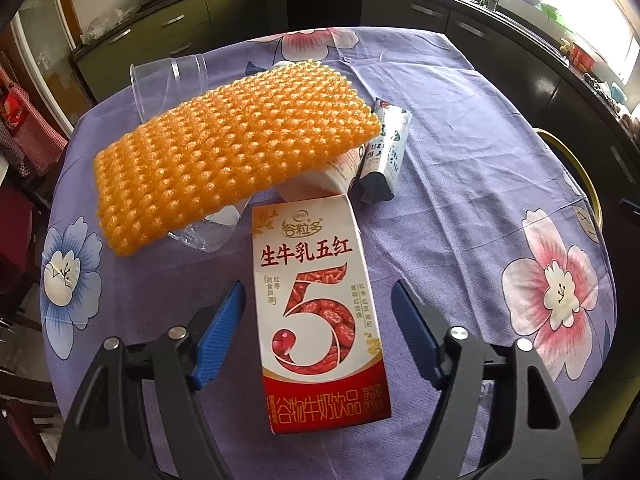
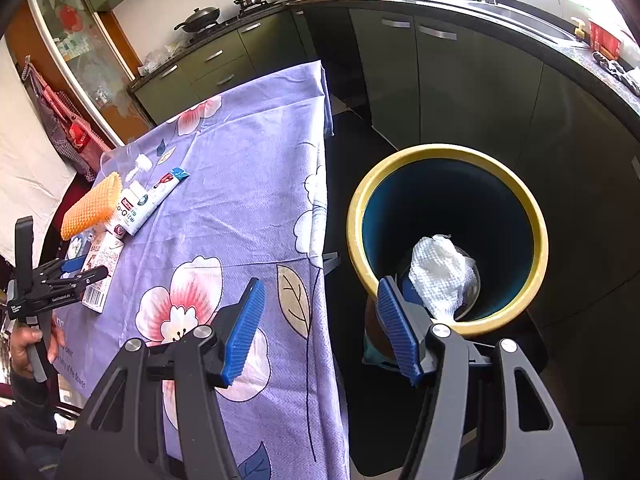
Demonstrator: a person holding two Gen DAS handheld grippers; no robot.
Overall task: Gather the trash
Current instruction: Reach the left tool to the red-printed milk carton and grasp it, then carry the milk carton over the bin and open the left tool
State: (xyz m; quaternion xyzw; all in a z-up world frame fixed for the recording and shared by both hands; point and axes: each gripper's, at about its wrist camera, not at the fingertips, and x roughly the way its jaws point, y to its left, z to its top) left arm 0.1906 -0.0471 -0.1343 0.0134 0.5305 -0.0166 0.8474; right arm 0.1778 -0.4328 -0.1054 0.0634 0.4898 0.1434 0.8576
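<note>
1. Here, the table wore a purple cloth with big flowers on it.
2. The left gripper had its blue fingers wide apart, one on each side of a red and white carton.
3. The carton lay flat on the cloth between the fingers, and neither finger touched it.
4. Past the carton lay an orange bumpy sheet, propped up on other trash.
5. A clear plastic cup lay on its side at the far edge of the sheet.
6. A white bottle poked out from under the sheet.
7. Just beside the bottle lay a small blue and white box.
8. The right gripper was also wide open and held nothing.
9. It hung over the edge of the table, with one finger over the cloth and the other near a bin.
10. The bin stood on the floor just beside the table and had a yellow rim and a dark blue inside.
11. A white paper towel lay crumpled in the bin.
12. From the right camera, the trash pile sat at the far left side of the table, well apart from the bin.
</note>
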